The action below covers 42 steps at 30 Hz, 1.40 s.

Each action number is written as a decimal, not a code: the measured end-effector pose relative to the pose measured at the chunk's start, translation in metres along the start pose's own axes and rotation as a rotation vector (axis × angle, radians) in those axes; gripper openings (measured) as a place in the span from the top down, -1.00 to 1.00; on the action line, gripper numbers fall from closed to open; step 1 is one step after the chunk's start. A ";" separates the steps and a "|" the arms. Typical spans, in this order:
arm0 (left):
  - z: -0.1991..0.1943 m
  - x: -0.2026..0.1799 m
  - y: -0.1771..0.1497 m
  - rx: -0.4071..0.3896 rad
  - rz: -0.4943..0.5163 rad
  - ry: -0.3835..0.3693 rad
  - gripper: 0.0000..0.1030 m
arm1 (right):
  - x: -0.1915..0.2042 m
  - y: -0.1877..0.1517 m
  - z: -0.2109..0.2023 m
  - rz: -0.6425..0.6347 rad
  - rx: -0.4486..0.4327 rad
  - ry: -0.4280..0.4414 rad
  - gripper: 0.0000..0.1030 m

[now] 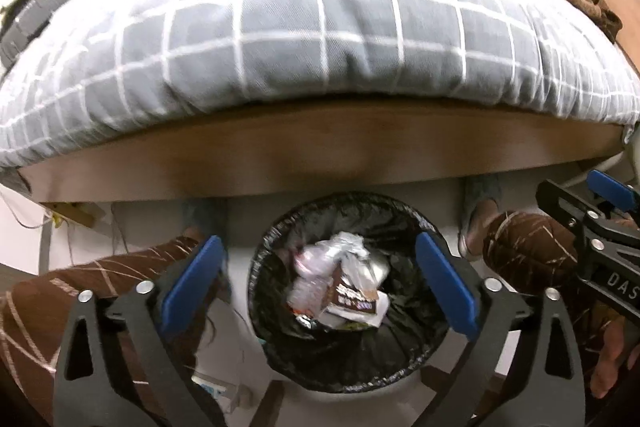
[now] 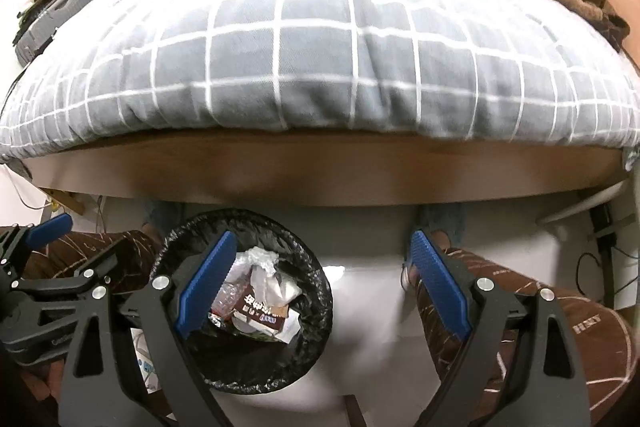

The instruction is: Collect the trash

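While both tools hang above the floor beside the bed, the left hand-held gripper is spread wide and empty over the round bin lined with a black plastic bag. Crumpled wrappers and a brown carton lie inside it. The right hand-held gripper is also spread wide, holding nothing, the bin under its left finger.

The bin ahead of the left tool wears a crinkled, glossy black plastic liner holding shiny foil and printed paper trash. Both tools, the right tool included, have matt black plastic arms, ribbed blue pads and bright metal rivets. Beyond, soft checked cloth bedding tops a smooth wood bed frame.
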<state>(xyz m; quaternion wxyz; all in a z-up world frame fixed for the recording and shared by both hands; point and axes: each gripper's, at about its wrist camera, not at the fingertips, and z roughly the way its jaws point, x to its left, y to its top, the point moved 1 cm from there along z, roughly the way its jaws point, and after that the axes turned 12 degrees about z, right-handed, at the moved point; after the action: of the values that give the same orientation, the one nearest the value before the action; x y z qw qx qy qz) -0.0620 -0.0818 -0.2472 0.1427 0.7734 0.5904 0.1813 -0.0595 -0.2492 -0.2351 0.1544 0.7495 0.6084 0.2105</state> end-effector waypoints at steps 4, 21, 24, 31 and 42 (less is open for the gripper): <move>-0.022 0.011 0.006 -0.039 -0.011 0.027 -0.88 | 0.008 0.006 -0.015 -0.014 -0.028 0.007 -0.66; -0.171 0.026 0.030 -0.248 -0.045 0.048 -0.89 | 0.030 0.044 -0.166 -0.014 -0.289 0.043 -0.85; -0.188 0.026 0.024 -0.271 -0.047 0.051 -0.89 | 0.027 0.041 -0.188 -0.014 -0.304 0.055 -0.85; -0.222 0.025 0.014 -0.307 -0.043 0.050 -0.89 | 0.026 0.027 -0.217 -0.011 -0.333 0.051 -0.85; -0.227 0.028 0.008 -0.310 -0.054 0.055 -0.89 | 0.030 0.019 -0.223 -0.012 -0.320 0.057 -0.85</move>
<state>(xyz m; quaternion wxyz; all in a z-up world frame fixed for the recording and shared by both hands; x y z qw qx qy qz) -0.1504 -0.0551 -0.0377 0.2487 0.7207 0.5797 0.2875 -0.1507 -0.2294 -0.0296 0.2557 0.7056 0.5756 0.3248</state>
